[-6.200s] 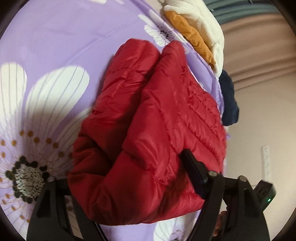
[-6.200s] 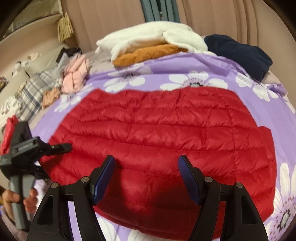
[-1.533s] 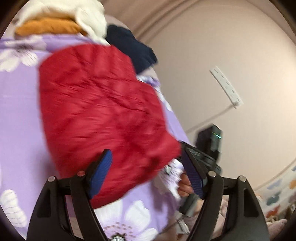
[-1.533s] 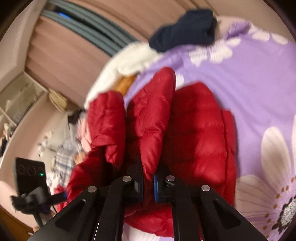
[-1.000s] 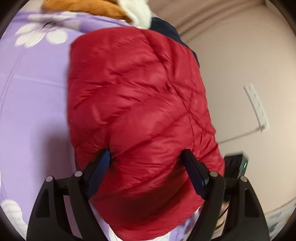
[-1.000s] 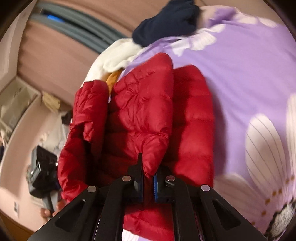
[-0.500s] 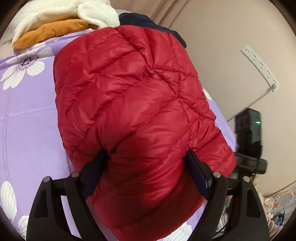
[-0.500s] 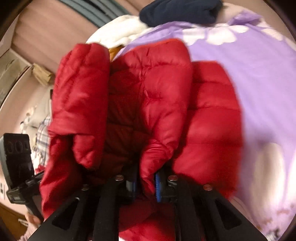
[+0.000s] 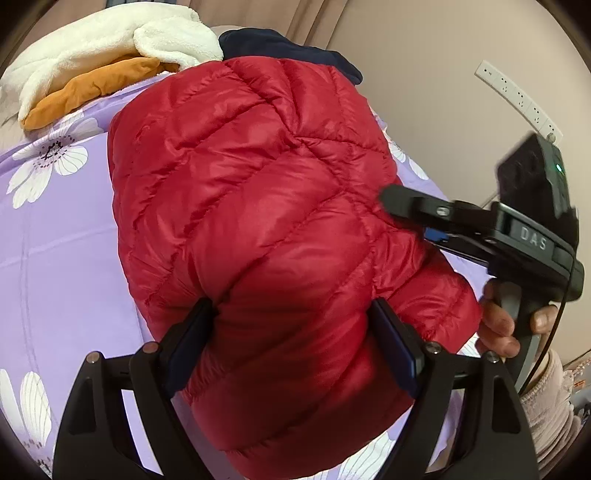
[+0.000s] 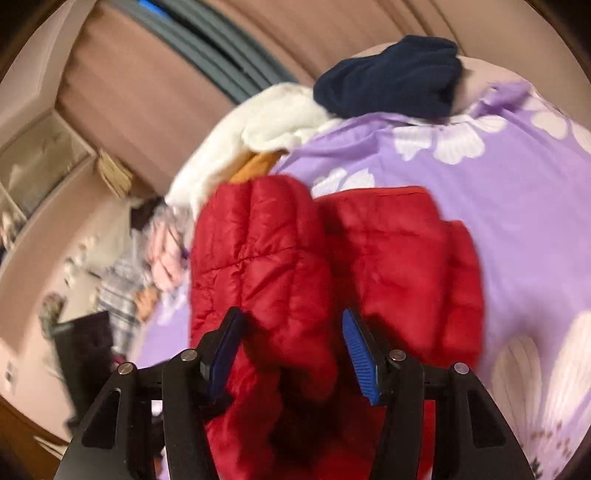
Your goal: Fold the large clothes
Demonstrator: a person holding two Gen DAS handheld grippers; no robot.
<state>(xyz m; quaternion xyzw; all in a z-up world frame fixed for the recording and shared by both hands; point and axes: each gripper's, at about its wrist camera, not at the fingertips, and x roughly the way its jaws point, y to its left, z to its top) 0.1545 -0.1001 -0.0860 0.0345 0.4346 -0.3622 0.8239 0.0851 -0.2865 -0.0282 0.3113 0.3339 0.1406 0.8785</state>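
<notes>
The red jacket [image 9: 258,221] is quilted, puffy cloth with a slight sheen. The purple floral sheet [image 9: 55,240] looks smooth and matt, while the white garment [image 9: 110,33] at upper left is fleecy and the gripper fingers [image 9: 173,362] are matt black plastic.

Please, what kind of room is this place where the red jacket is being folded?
Probably a bedroom. The red jacket lies on a purple flowered bedsheet, more clothes are piled behind it, and curtains hang beyond.

The red quilted puffer jacket [image 9: 258,221] is folded into a thick, puffy bundle. It lies on the purple flowered bedspread [image 9: 55,240], near its edge.
</notes>
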